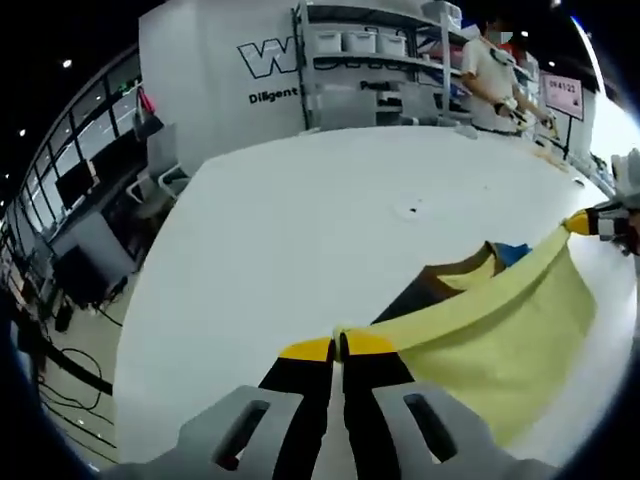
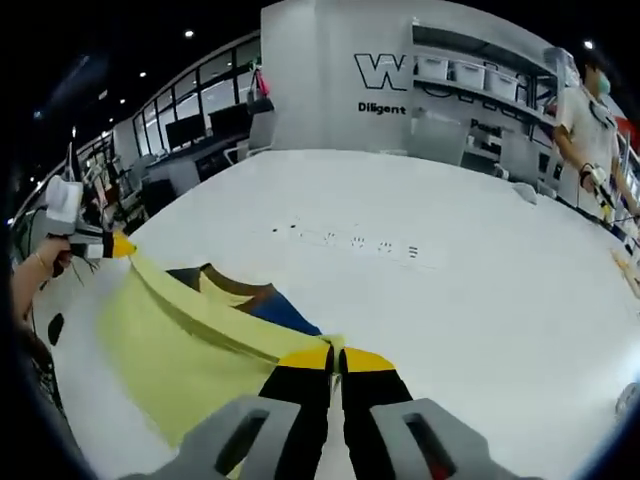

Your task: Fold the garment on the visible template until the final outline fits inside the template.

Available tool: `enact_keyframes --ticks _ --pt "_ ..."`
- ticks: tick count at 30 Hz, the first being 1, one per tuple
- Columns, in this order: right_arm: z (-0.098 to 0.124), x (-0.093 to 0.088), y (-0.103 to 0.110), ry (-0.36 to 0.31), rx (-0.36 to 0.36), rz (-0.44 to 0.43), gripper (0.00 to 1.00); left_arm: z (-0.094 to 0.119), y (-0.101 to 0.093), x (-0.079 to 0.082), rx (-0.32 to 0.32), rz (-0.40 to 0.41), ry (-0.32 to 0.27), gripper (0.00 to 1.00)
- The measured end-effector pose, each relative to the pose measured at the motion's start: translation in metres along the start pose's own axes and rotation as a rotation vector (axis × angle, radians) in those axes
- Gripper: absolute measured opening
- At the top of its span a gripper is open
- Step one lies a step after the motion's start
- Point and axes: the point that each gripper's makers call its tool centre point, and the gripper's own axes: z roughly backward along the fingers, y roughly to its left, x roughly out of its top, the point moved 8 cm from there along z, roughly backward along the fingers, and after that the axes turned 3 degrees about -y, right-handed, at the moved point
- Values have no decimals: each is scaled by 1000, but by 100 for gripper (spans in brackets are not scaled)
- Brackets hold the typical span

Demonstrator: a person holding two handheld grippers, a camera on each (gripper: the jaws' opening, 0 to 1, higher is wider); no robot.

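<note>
A pale yellow garment (image 1: 500,335) with a brown collar and a blue patch hangs stretched between the two grippers above the white table (image 1: 330,220). My left gripper (image 1: 338,347) is shut on one corner of its upper edge. The right gripper (image 1: 590,222) comes in from the right, pinching the other corner. In the right gripper view, my right gripper (image 2: 336,358) is shut on the garment (image 2: 170,345), and the left gripper (image 2: 110,245) holds the far corner at the left. The brown collar (image 2: 235,285) and blue patch (image 2: 285,315) show behind the taut edge.
A person (image 1: 495,75) stands at the table's far side by shelves with bins (image 1: 370,45). Office chairs (image 1: 160,165) and desks line the left side. A row of sockets (image 2: 355,242) sits in the tabletop. A small dark spot (image 1: 410,208) marks the table.
</note>
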Motion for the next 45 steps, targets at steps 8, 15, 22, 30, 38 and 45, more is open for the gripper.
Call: enact_keyframes --ticks 8,15,22,30,38,45 --pt "-22 -5 -12 -14 -15 -20 0 -26 -1 -9 29 5 16 7" --pt "-14 -6 -21 -45 -17 39 7 -20 15 -8 80 -78 -30 15" --pt "-18 -17 -16 5 13 111 12 -14 13 -21 25 -121 -8 22" --pt "-33 -19 -14 24 18 78 14 -19 7 -28 -13 -85 23 19" --pt "-25 -31 -15 36 34 -55 23 -16 9 -30 -6 -50 30 26" --pt "4 -39 -2 31 109 -3 35 2 4 -40 -66 -51 35 49"
